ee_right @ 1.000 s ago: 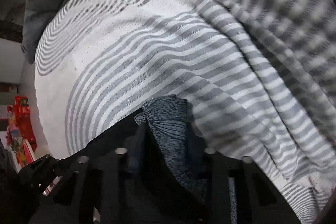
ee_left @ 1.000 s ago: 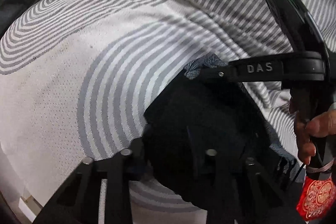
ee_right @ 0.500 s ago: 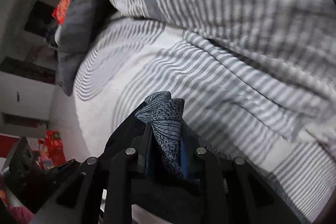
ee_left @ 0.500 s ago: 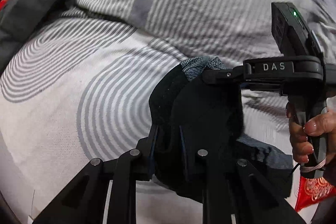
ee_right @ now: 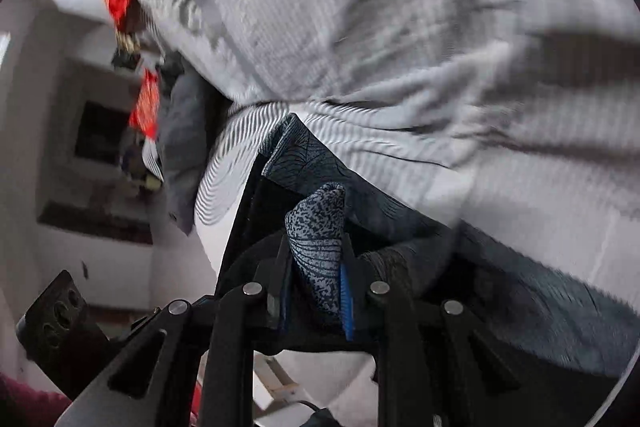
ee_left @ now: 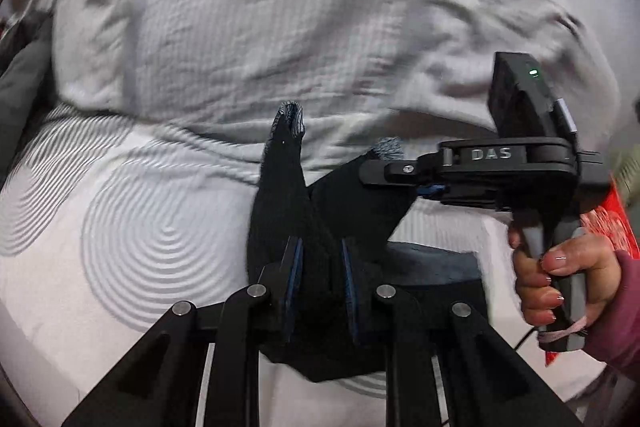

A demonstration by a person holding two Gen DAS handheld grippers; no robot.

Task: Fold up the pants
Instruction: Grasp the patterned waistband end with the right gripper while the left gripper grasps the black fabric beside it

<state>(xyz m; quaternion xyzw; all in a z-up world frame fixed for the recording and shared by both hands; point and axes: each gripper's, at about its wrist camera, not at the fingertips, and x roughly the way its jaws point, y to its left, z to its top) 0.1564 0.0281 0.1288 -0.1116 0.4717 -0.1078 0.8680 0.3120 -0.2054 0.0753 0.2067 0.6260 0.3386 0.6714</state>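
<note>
The pants (ee_left: 280, 195) are dark cloth with a blue-grey patterned side, and they hang between the two grippers above a bed. My left gripper (ee_left: 320, 259) is shut on a bunched edge of the pants, which sticks up past its fingertips. My right gripper (ee_left: 372, 171) comes in from the right in the left wrist view, held by a hand (ee_left: 556, 279), and is shut on another corner. In the right wrist view my right gripper (ee_right: 314, 263) pinches a patterned fold of the pants (ee_right: 316, 227), and more of the cloth trails to the right.
The bed sheet (ee_left: 132, 227) has grey concentric rings. A crumpled grey striped duvet (ee_left: 280, 27) lies behind it. A grey pillow (ee_right: 180, 147) sits at the bed's left edge. Red packaging (ee_right: 146, 103) and a shelf stand beyond. The left gripper's body (ee_right: 52, 319) shows at lower left.
Both grippers have lifted and tilted up with the pants, so the duvet now fills the views. The two held corners have spread apart.
</note>
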